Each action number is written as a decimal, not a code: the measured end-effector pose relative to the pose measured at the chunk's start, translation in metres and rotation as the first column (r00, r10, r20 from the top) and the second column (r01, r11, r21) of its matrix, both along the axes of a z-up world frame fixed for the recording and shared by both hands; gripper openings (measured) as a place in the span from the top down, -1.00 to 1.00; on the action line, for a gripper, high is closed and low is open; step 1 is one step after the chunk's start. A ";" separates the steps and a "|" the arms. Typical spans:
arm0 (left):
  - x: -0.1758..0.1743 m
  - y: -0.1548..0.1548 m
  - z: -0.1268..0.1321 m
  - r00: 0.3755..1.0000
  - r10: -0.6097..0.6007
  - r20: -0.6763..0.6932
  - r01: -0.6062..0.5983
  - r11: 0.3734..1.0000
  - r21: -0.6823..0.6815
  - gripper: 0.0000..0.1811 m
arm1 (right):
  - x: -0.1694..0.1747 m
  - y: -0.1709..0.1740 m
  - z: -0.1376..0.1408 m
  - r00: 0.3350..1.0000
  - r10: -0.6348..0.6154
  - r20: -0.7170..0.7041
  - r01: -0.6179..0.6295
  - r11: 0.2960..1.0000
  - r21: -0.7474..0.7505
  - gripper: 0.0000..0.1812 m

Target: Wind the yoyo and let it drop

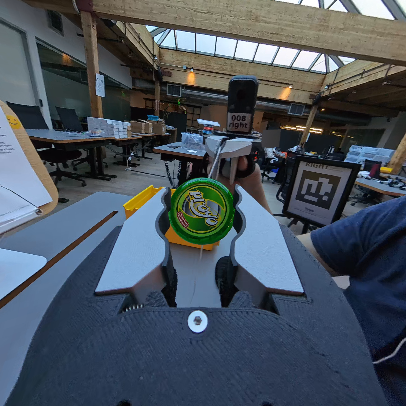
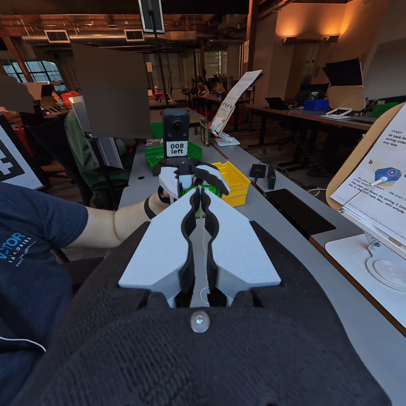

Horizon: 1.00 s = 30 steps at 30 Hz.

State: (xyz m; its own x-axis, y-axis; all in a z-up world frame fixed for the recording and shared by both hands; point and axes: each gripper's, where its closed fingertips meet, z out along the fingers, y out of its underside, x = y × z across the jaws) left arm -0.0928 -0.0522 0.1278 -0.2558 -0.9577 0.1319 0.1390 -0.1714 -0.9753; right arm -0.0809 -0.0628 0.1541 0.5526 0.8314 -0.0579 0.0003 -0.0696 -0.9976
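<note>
My left gripper (image 1: 201, 193) is shut on a green yoyo (image 1: 201, 212), held flat face toward the camera above the grey table (image 1: 66, 230). A white string (image 1: 214, 163) runs up from the yoyo's top into my right gripper (image 1: 224, 151), which faces me just beyond it. In the right wrist view my right gripper (image 2: 200, 192) is shut on the string (image 2: 205, 243), which runs back between its fingers. Its tips sit right at the yoyo's rim (image 2: 189, 190), which the left gripper (image 2: 191, 175) holds.
A yellow bin (image 1: 140, 202) stands on the table under the yoyo, also in the right wrist view (image 2: 235, 180), with a green bin (image 2: 194, 149) behind. Paper instruction stands (image 1: 22, 175) (image 2: 373, 186) flank the table. A framed marker sign (image 1: 318, 191) stands to the right.
</note>
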 end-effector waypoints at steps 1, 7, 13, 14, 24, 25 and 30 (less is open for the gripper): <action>0.000 0.002 0.000 1.000 0.028 0.003 -0.028 0.999 0.020 0.39 | -0.001 -0.001 0.000 1.000 -0.009 0.011 0.009 1.000 -0.003 1.00; -0.001 0.011 0.004 0.984 0.169 0.047 -0.174 0.977 0.123 0.40 | -0.012 -0.010 0.000 0.999 0.002 0.040 -0.002 1.000 -0.008 1.00; -0.010 0.012 0.015 0.974 0.199 0.108 -0.212 0.971 0.115 0.41 | -0.024 -0.018 0.003 0.998 0.015 0.061 -0.016 1.000 0.019 1.00; -0.012 0.012 0.018 0.972 0.202 0.120 -0.215 0.971 0.109 0.41 | -0.025 -0.019 0.003 0.998 0.018 0.063 -0.020 1.000 0.022 1.00; -0.041 0.022 0.041 0.920 0.261 0.292 -0.287 0.957 0.049 1.00 | -0.048 -0.026 -0.002 0.993 0.087 0.082 -0.089 0.996 0.019 1.00; -0.045 0.017 0.045 0.924 0.213 0.318 -0.242 0.969 0.055 1.00 | -0.051 -0.026 -0.008 0.990 0.093 0.109 -0.094 0.996 0.005 1.00; -0.030 0.025 0.029 0.946 0.224 0.233 -0.237 0.971 0.032 1.00 | -0.061 -0.007 -0.015 0.994 0.106 0.013 -0.105 0.994 -0.036 1.00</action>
State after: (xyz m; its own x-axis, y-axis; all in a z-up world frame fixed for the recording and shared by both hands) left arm -0.1224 -0.0276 0.1572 -0.0437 -0.9983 0.0383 0.3862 -0.0522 -0.9209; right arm -0.1418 -0.0698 0.1387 0.4632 0.8826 -0.0812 0.0239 -0.1040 -0.9943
